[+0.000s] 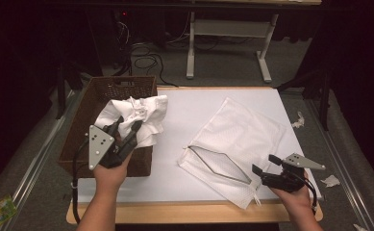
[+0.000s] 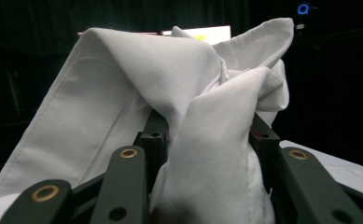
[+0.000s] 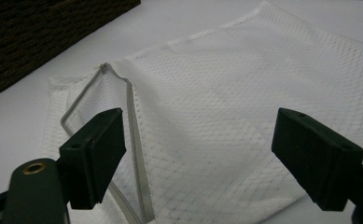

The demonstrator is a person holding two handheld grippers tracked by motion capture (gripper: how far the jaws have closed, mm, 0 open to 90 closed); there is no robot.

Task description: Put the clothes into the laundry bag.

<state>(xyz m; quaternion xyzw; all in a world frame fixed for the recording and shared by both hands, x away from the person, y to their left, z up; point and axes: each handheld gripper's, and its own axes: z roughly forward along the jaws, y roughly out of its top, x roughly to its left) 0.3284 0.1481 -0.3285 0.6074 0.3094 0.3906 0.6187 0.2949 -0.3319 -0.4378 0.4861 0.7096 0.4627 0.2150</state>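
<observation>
Fingers of the left gripper (image 1: 126,129) pinch a white cloth (image 1: 139,115) above the basket (image 1: 91,115); right gripper (image 1: 265,164) fingers stand spread over the mesh bag's (image 1: 232,132) near corner.

A white-topped table (image 1: 189,178) carries the things. On it lie a brown wicker basket (image 1: 86,120) at the left and a white mesh bag (image 1: 237,134), its zip open.
</observation>
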